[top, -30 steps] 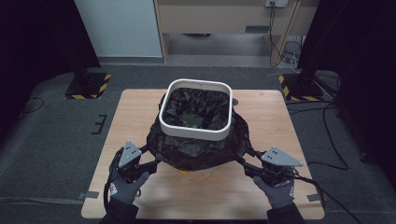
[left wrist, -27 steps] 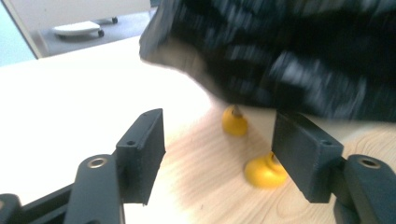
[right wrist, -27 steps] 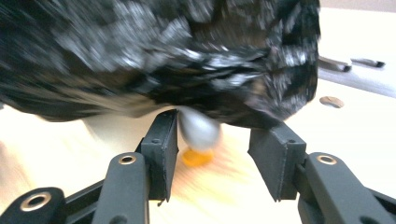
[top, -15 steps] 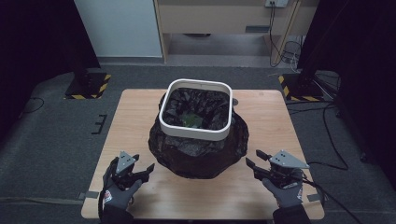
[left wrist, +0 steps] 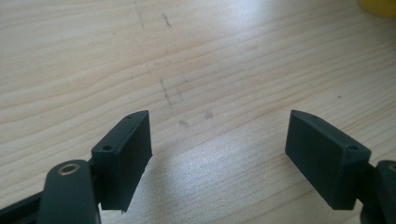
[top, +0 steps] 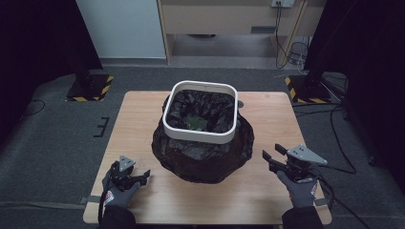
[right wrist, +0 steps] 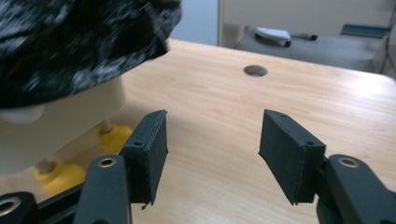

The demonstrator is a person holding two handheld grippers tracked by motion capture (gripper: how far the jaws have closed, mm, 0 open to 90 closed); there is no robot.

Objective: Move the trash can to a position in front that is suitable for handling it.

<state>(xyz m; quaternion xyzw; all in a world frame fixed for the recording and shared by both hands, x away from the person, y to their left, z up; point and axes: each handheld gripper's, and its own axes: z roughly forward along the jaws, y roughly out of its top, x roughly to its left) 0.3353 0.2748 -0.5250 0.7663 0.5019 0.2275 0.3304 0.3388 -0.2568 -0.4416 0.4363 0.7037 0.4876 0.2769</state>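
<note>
Wooden table (top: 143,114), grey carpet floor (top: 57,143), dark surroundings

My top camera sits high above my side of the desk (top: 143,114) and looks forward and down, so I see the whole desk, the floor around it and the far wall. It is far off. My left gripper (top: 136,177) camera rides low and looks down at bare wood from very close. My right gripper (top: 271,158) camera looks along the desk top toward the far wall, close to the white bin (right wrist: 70,121) with its black bag (right wrist: 79,42). The top camera shares that bin (top: 200,136), bag (top: 200,157) and wood with it.
</note>
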